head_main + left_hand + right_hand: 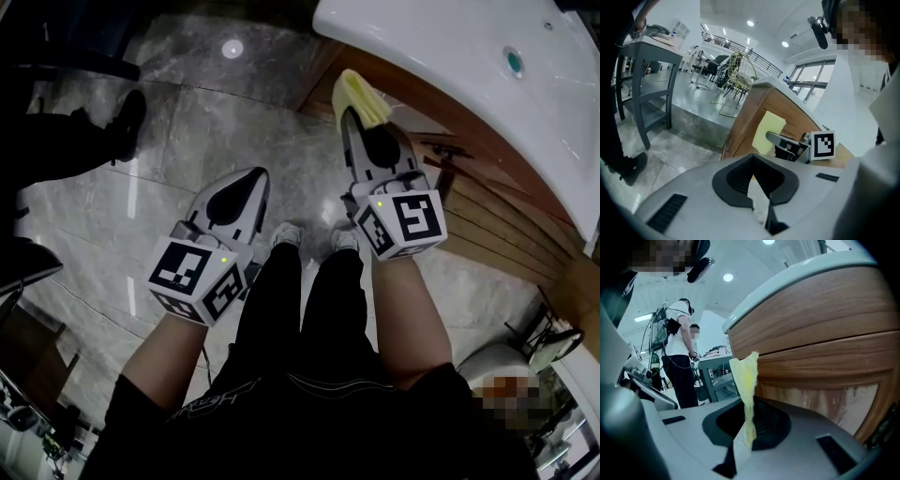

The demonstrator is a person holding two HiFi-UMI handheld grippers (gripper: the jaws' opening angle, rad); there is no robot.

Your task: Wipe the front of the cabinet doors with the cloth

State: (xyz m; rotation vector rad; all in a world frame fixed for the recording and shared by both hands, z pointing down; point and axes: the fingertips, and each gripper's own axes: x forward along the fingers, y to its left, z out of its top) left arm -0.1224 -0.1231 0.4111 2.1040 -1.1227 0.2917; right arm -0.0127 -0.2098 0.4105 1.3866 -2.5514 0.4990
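A yellow cloth (361, 94) sticks up from the tips of my right gripper (349, 114), which is shut on it. The cloth (746, 376) is close to the wooden cabinet front (820, 329), just below the white counter; I cannot tell if it touches. In the left gripper view the cloth (768, 133) hangs flat in front of the cabinet (749, 112). My left gripper (255, 176) is held lower and to the left, over the floor and away from the cabinet (487, 220). Its jaws (753, 159) are shut with nothing between them.
A white countertop with a basin (450, 56) overhangs the cabinet. The floor (187, 131) is grey polished stone. Another person's dark legs and shoe (103, 131) are at the left. A grey table (647, 70) stands further off, and a person (679, 362) stands beyond the cabinet's end.
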